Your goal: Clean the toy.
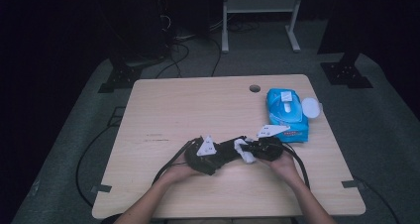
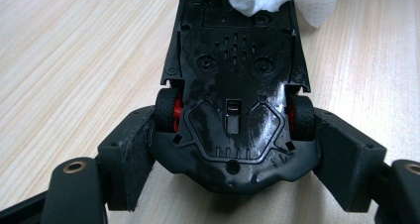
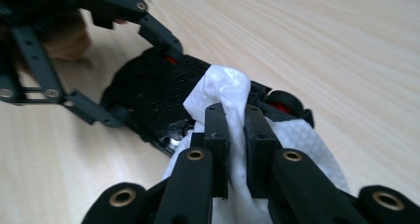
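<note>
The toy car (image 2: 236, 100) lies belly-up near the front middle of the worktop (image 1: 198, 105), its black underside facing the cameras, red-hubbed wheels to either side. Its long axis runs straight away from the left gripper (image 2: 233, 159), along that gripper's own line of sight, and in the high view it runs across the worktop toward the right gripper (image 1: 257, 148). The left jaws are clenched on the car's near end, one on each flank just behind the wheels — a steady clamp, by the look of it.

At the car's far end sits the wipe (image 3: 225, 92), a bunched white wet tissue resting on the underside. The right jaws pinch it tight, a fold standing up between them, with the rest trailing back under the gripper. So the wiping hand is the right one (it is already at the car, with chassis stretching away from it toward the left gripper), and I judge the coming stroke to run along the car's length.

Both hands rest low, forearms coming in from the near edge, the grippers pointing at one another across the car. Beyond the right gripper, further from the car, lies the blue wipe pack (image 1: 287, 114), its lid flipped open.
</note>
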`<state>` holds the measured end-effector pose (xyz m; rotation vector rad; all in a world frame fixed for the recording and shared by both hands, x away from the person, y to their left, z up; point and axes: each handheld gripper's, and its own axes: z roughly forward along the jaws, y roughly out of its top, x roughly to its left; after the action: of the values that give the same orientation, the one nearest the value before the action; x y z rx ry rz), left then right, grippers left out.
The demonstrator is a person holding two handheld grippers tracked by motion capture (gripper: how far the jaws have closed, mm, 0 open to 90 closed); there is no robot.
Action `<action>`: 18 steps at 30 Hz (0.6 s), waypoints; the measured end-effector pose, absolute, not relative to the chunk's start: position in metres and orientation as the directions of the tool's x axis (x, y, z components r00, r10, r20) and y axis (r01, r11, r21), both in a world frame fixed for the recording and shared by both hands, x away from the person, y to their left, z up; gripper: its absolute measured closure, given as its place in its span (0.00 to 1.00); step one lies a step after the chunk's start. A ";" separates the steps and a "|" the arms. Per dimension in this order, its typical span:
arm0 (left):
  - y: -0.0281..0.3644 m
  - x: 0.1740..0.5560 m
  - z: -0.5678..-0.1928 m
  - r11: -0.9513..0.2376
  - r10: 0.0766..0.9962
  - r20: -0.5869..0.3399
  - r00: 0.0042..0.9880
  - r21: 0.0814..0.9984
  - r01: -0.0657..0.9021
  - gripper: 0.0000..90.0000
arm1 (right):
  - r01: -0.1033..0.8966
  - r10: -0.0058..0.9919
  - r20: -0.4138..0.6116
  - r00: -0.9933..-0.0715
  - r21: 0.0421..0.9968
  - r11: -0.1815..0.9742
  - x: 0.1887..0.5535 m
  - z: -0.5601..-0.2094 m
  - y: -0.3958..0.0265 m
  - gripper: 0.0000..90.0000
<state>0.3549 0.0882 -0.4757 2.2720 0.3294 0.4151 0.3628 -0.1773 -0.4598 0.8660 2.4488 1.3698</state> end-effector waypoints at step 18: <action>0.084 0.353 -0.477 -0.659 0.346 0.199 0.917 0.747 0.087 0.26 | 0.416 0.749 0.047 -0.661 0.854 0.313 0.373 -0.459 -0.180 0.92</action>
<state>0.3525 0.0837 -0.4772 2.2723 0.3066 0.4166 0.3726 -0.1804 -0.4594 1.0409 2.2274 1.2846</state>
